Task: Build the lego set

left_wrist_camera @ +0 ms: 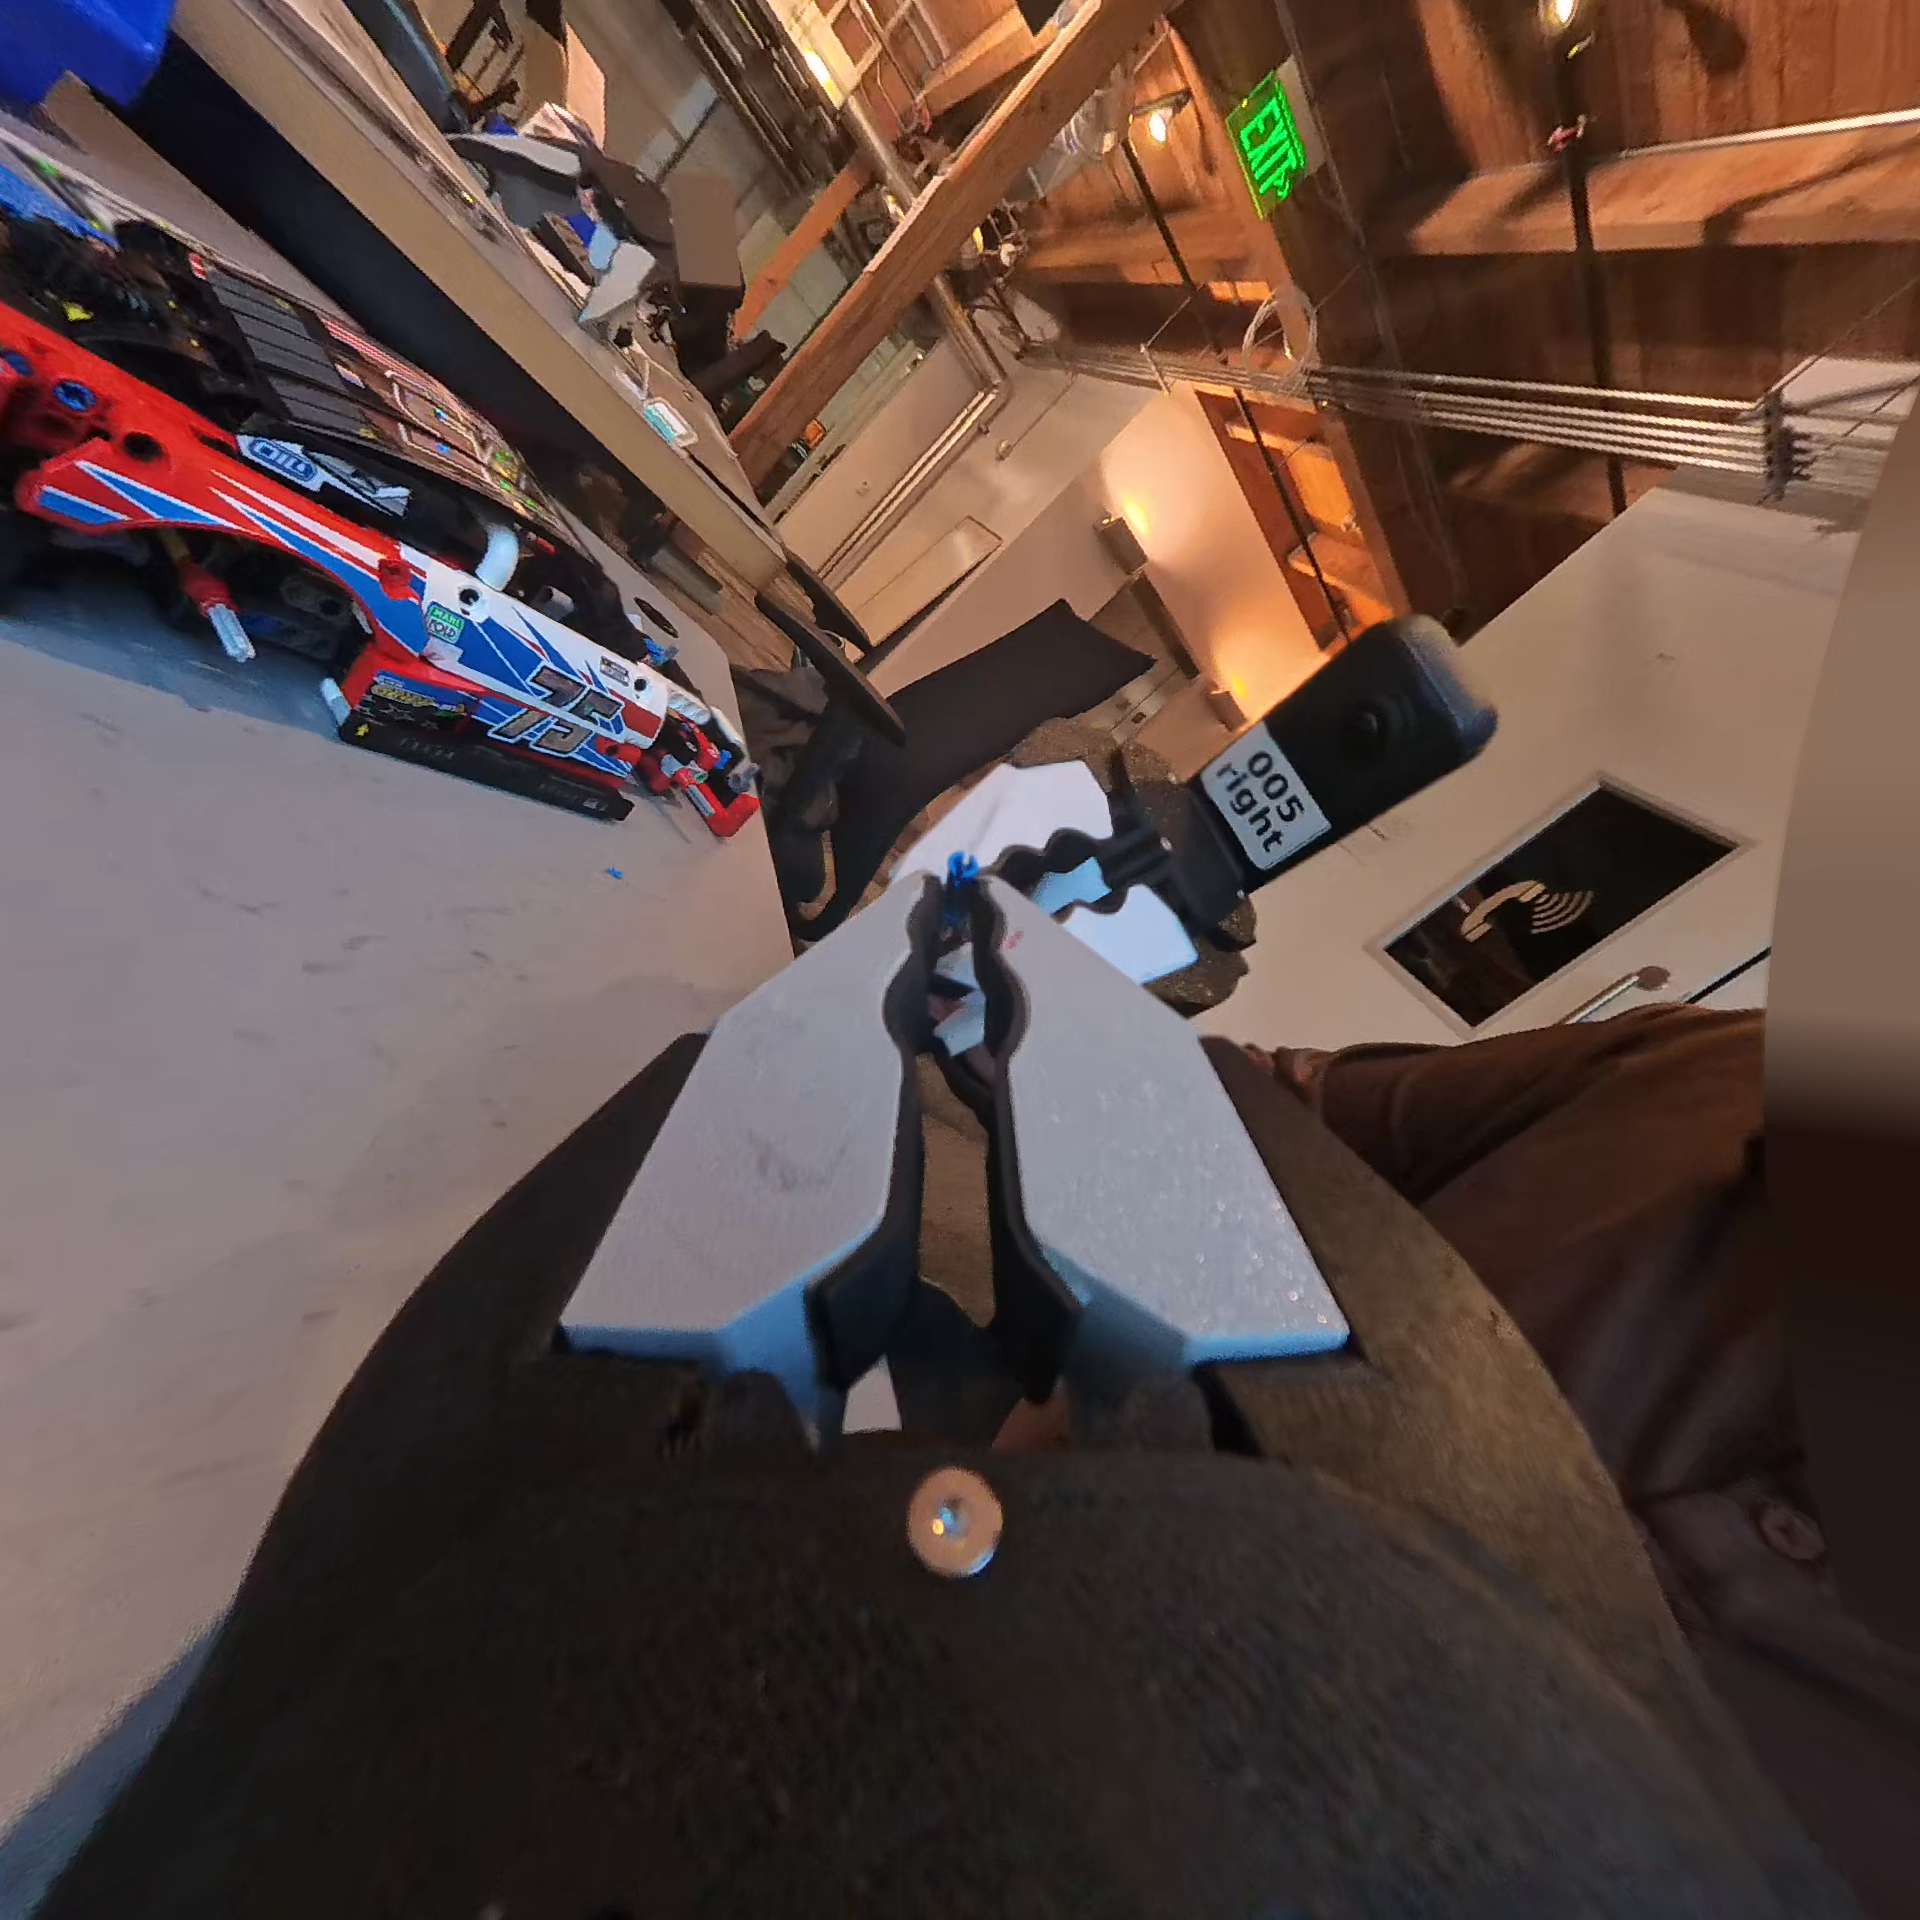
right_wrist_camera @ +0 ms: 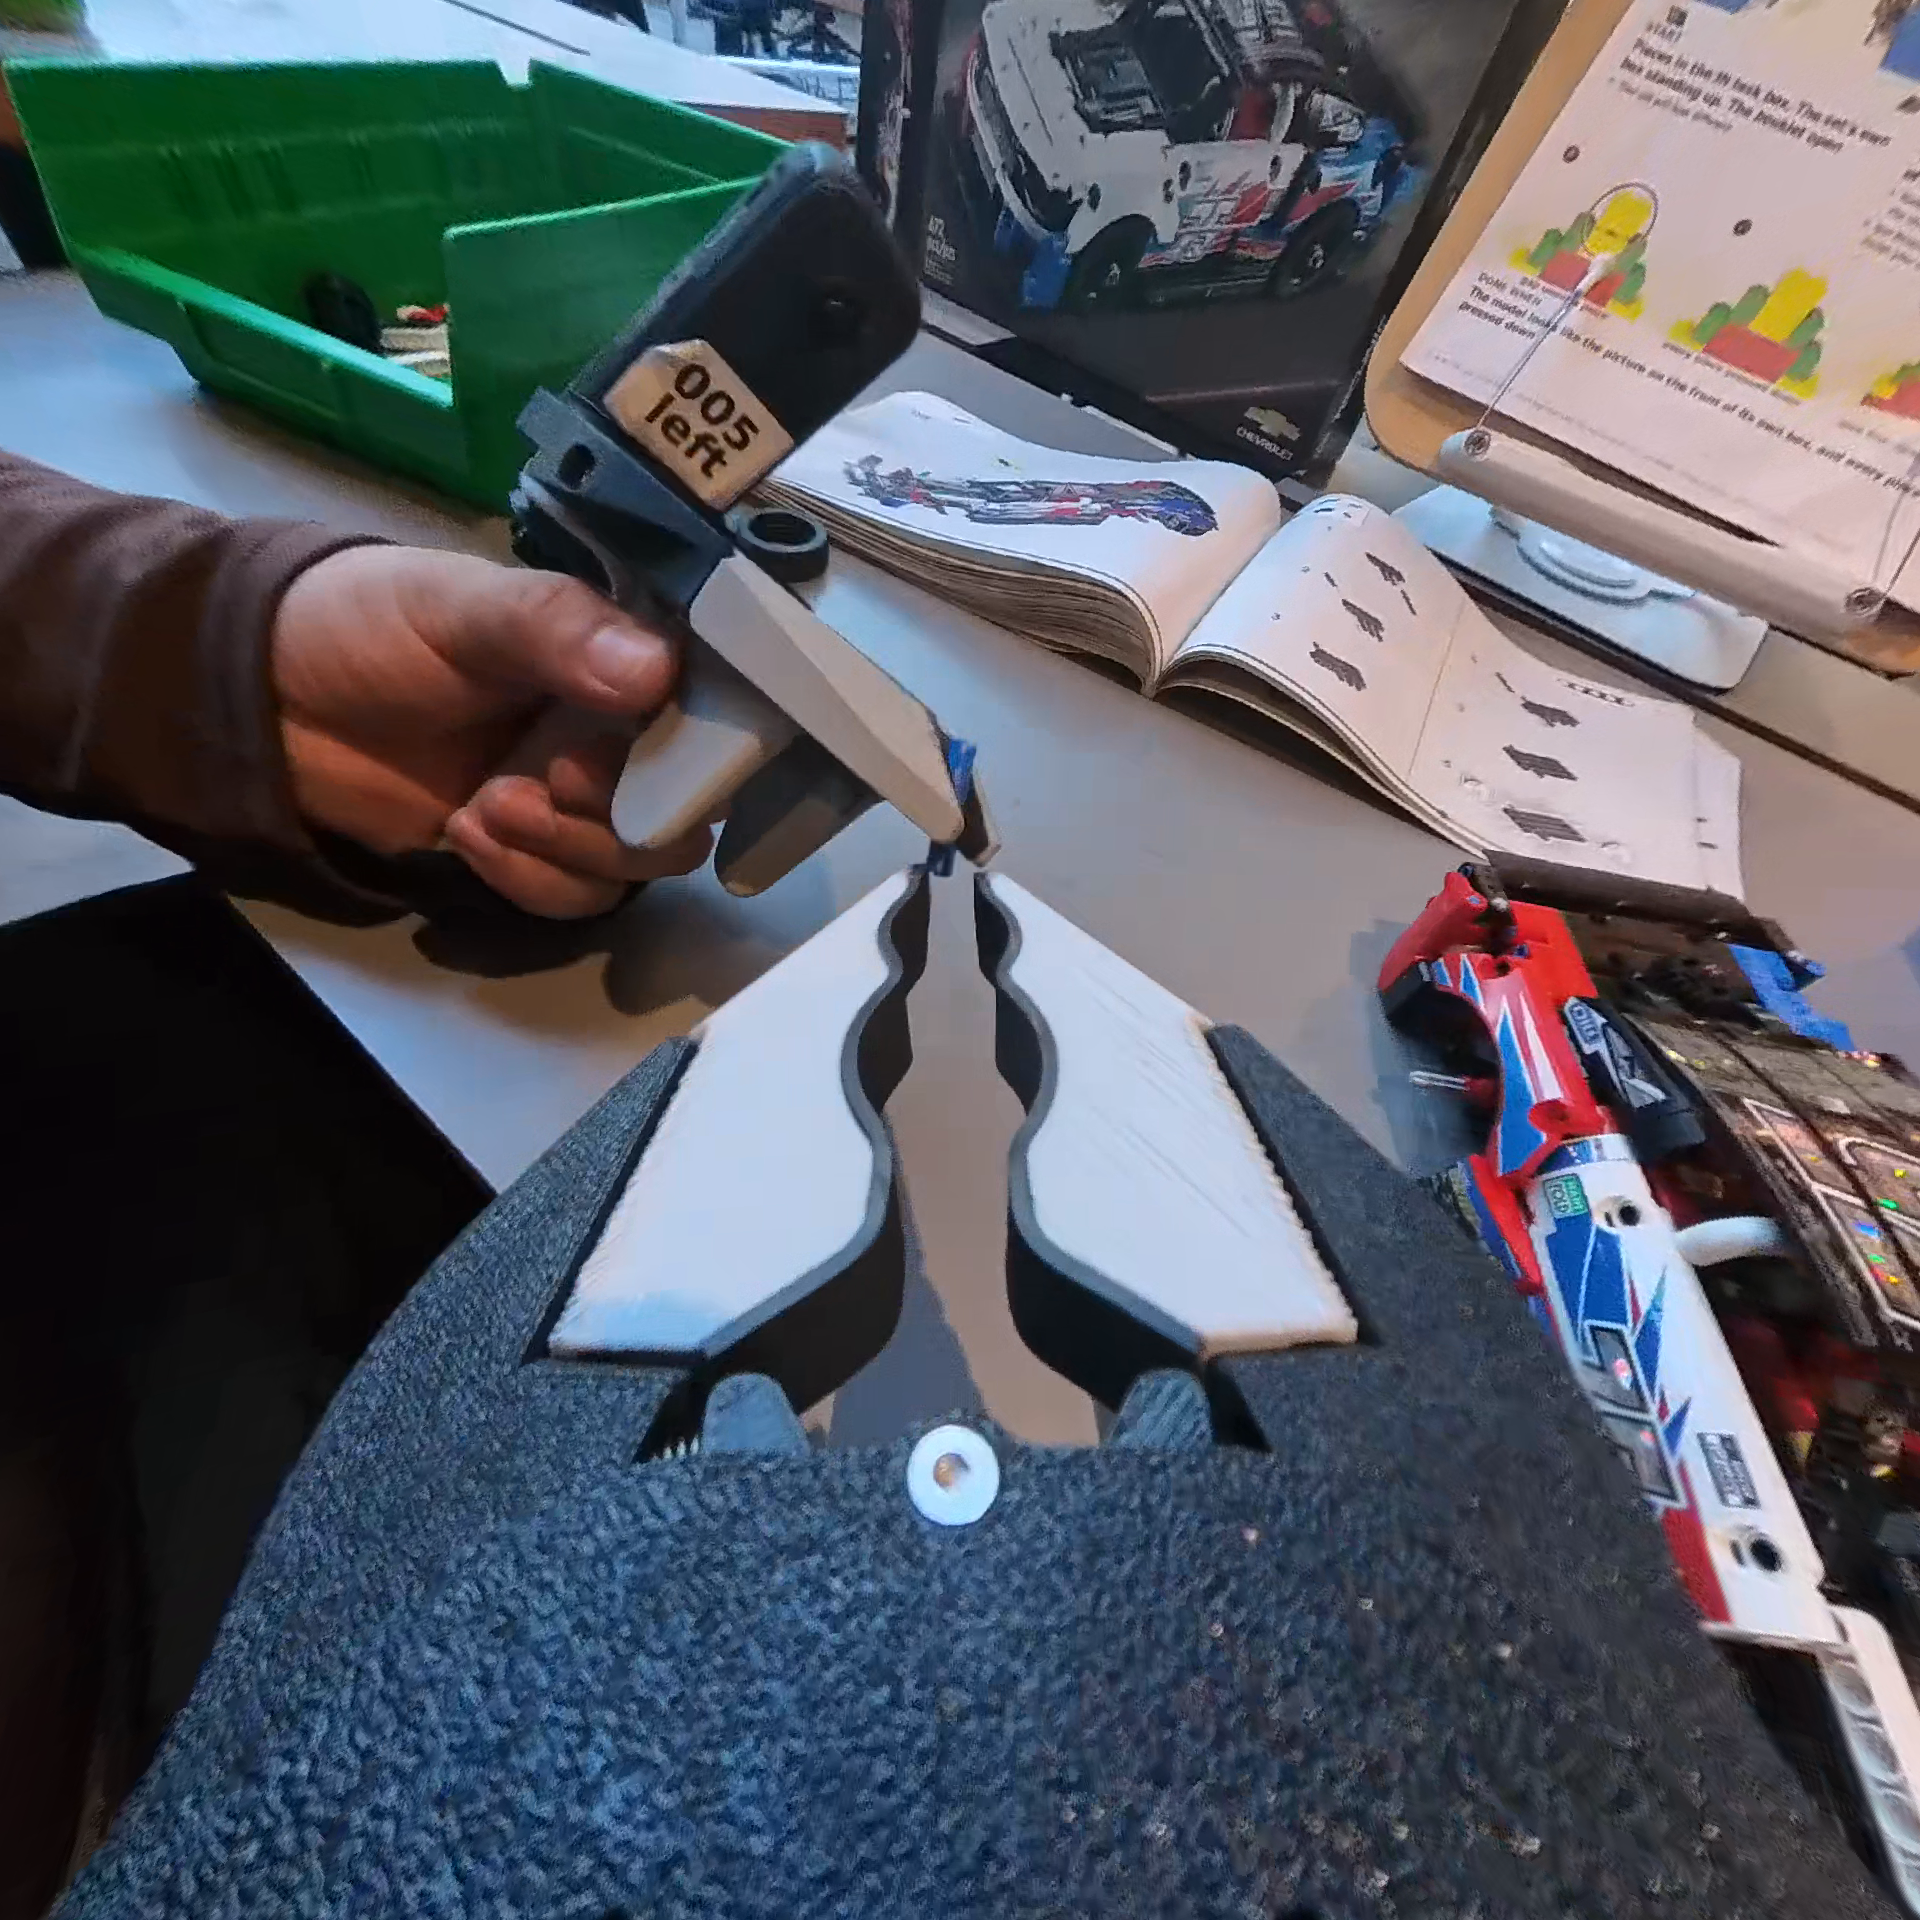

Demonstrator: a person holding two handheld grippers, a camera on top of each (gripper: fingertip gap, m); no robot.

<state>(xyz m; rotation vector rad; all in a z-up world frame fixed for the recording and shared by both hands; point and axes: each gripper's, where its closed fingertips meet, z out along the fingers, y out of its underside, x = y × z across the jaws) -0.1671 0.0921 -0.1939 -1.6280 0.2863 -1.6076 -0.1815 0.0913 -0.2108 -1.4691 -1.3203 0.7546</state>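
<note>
1. The left tongs (left_wrist_camera: 958,883) are pressed together on a small blue pin (left_wrist_camera: 957,871), pinching it right at the tips; in the right wrist view the same pin (right_wrist_camera: 961,767) pokes out beside the left tongs (right_wrist_camera: 971,831), held in the air above the grey surface (right_wrist_camera: 1143,831).
2. The right tongs (right_wrist_camera: 945,878) stand spread with a narrow gap, tips just under the left pair; a blue bit shows at the tip of one finger, and whether it is touching the pin I cannot tell.
3. The pin looks tiny, light, stiff and smooth plastic (the kind that squirts out of a pinch if squeezed off-centre). I'd judge it best held across its middle, leaving one end free to push into a hole.
4. The part-built car (right_wrist_camera: 1621,1247), red, white and blue, lies on the surface to the right, well apart from both tongs. It seems rigid but made of clipped pieces, so bracing should fall on the solid side panel, not on thin protruding parts.
5. An open instruction booklet (right_wrist_camera: 1195,582) and a green bin (right_wrist_camera: 312,260) sit farther back; a hand (right_wrist_camera: 468,707) holds the left tool.
</note>
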